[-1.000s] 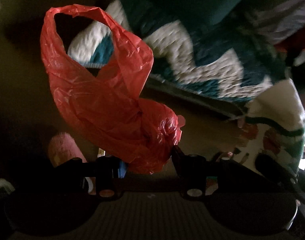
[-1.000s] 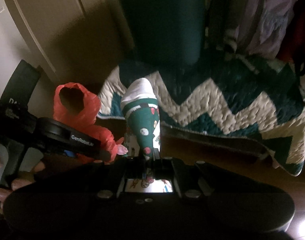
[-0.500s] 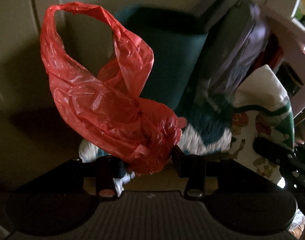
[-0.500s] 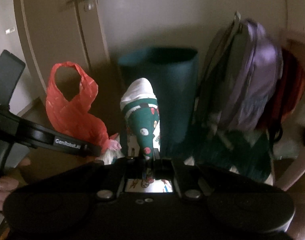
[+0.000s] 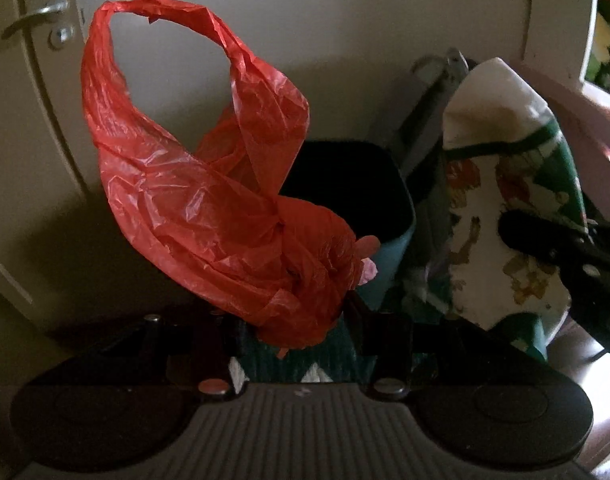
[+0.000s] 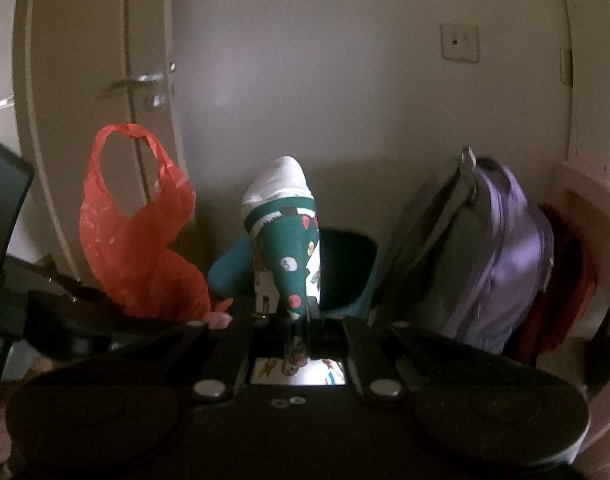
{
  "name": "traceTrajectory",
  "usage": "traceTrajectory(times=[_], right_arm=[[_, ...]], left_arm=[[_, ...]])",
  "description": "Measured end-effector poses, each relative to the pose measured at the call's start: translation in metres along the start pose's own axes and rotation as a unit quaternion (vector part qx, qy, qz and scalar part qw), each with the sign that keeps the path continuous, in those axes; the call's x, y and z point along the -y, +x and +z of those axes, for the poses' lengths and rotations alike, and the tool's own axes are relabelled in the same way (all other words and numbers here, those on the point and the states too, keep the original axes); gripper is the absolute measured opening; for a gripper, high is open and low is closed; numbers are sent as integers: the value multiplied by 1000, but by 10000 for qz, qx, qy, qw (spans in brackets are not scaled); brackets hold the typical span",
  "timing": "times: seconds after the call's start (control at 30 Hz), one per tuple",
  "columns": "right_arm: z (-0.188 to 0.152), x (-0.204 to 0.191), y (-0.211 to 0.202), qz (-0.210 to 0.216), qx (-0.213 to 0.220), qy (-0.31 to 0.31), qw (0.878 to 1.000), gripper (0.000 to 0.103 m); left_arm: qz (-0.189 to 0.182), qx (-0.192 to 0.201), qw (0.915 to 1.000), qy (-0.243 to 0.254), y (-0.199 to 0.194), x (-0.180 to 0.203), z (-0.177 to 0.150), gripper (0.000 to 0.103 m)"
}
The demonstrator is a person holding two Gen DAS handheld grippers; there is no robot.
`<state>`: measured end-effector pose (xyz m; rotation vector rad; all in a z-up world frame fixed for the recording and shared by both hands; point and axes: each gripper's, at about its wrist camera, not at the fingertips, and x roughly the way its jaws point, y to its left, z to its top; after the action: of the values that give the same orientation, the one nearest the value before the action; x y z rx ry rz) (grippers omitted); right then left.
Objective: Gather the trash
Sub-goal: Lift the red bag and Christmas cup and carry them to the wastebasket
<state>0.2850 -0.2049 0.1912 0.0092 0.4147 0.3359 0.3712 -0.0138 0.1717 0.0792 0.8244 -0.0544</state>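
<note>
- Left gripper [image 5: 301, 320], fingers clamped on a crumpled red plastic bag [image 5: 209, 208], handle loop upright.
- Teal bin [image 5: 389, 248] just behind, between the grippers.
- Right gripper [image 6: 301, 320], fingers pinched on a green-and-white printed wrapper [image 6: 289, 240].
- Purple backpack [image 6: 501, 256], far right.

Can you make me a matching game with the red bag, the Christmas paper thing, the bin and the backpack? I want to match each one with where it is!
Things:
1. red plastic bag
2. green Christmas-print paper
3. teal bin
4. purple backpack

Places:
A. leaning by the wall, right of the bin
B. pinched in the left hand-held gripper
C. standing on the floor with its top open
D. pinched in the right hand-held gripper

Pairs: 1-B, 2-D, 3-C, 4-A
</note>
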Motion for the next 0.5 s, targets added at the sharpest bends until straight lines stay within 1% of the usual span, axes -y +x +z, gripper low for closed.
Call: traceTrajectory(times=[0.13,0.3,0.43,0.5], right_arm=[[30,10,30,-115,160,67,9998,5],[59,24,75,-201,293,170,9992,5],[68,32,114,-212,274,301,9989,5],[69,35,134,-219,271,356,9988,5]], left_arm=[[28,134,9999,34,13,-3,34,45],[156,154,9997,119,46,-8,72,45],[248,36,9994,230,81,-9,90,45],[271,-31,9993,259,94,-13,92,45]])
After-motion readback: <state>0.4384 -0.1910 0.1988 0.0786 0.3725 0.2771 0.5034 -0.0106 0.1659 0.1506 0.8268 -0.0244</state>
